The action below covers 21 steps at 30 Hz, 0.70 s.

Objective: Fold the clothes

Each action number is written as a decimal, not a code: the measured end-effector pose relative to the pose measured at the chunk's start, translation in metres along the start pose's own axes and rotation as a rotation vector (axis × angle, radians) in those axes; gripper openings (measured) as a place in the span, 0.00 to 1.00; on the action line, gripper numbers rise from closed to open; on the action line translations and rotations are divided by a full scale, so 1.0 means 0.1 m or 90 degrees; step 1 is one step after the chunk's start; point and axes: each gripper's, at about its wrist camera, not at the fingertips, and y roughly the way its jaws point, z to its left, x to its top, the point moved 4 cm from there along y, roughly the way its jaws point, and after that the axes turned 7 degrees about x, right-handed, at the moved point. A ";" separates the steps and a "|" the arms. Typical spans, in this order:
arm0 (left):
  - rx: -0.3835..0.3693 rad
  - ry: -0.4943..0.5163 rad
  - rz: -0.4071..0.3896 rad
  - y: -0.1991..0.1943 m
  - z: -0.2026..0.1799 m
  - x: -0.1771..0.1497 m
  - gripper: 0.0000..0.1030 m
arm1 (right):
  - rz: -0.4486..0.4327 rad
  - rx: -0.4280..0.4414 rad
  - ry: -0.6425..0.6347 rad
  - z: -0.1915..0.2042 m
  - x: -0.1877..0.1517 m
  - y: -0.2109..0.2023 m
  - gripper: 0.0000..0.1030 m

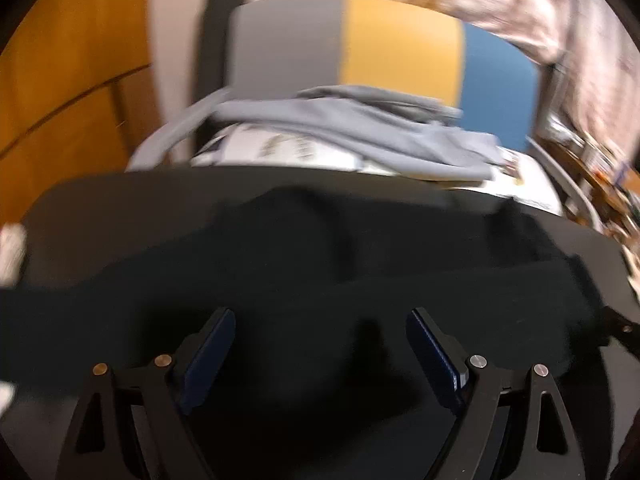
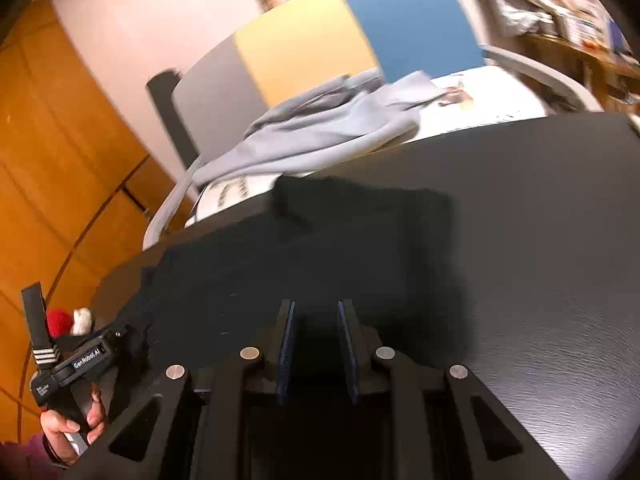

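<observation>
A black garment [image 1: 304, 264] lies spread on a black table [image 1: 120, 200], rumpled across the width of the left wrist view. My left gripper [image 1: 320, 320] is open wide just above the garment's near edge, nothing between its blue pads [image 1: 212, 344]. In the right wrist view the same garment [image 2: 320, 248] lies as a dark slab on the table [image 2: 540, 240]. My right gripper [image 2: 314, 312] hovers over its near part with jaws narrowly apart and nothing visibly between them. The left gripper's body [image 2: 80, 360] shows at the lower left, held by a hand.
A grey-blue garment [image 1: 360, 132] lies heaped on a white printed surface [image 1: 280, 152] beyond the table, in front of a grey, yellow and blue panel [image 1: 400, 48]. Orange wooden cabinets [image 2: 60, 160] stand at the left. Cluttered shelves [image 2: 580, 40] are at the right.
</observation>
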 end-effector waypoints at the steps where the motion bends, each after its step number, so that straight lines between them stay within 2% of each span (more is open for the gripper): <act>1: 0.011 -0.018 0.005 0.03 0.13 -0.05 0.86 | 0.010 0.005 -0.005 0.06 0.02 0.10 0.22; 2: 0.022 -0.035 0.011 0.05 0.25 -0.10 0.86 | 0.017 -0.005 -0.011 0.09 0.08 0.25 0.22; 4: 0.052 -0.059 0.033 0.16 0.47 -0.20 0.86 | 0.041 -0.072 -0.035 0.03 0.04 0.44 0.22; 5: 0.069 -0.068 0.047 0.23 0.56 -0.25 0.86 | 0.047 -0.103 -0.046 -0.04 0.00 0.48 0.16; 6: 0.071 -0.081 0.057 0.28 0.65 -0.29 0.89 | 0.038 -0.099 -0.040 -0.07 0.00 0.47 0.16; 8: 0.042 -0.121 0.050 0.26 0.80 -0.32 0.89 | 0.021 -0.094 -0.028 -0.15 0.00 0.44 0.15; 9: 0.047 -0.127 0.049 0.25 0.84 -0.33 0.90 | 0.022 -0.100 -0.025 -0.15 0.01 0.45 0.15; 13: 0.018 -0.144 0.039 0.14 0.96 -0.34 0.89 | 0.029 -0.170 -0.061 0.15 -0.01 0.40 0.20; 17: 0.015 -0.197 0.005 -0.12 1.30 -0.33 0.89 | -0.003 -0.082 -0.116 0.70 -0.08 0.47 0.21; 19: 0.047 -0.243 0.001 -0.20 1.62 -0.35 0.90 | 0.014 -0.058 -0.150 0.96 -0.14 0.67 0.21; 21: 0.088 -0.307 0.001 -0.28 2.03 -0.37 0.90 | 0.041 -0.066 -0.178 1.08 -0.23 0.86 0.21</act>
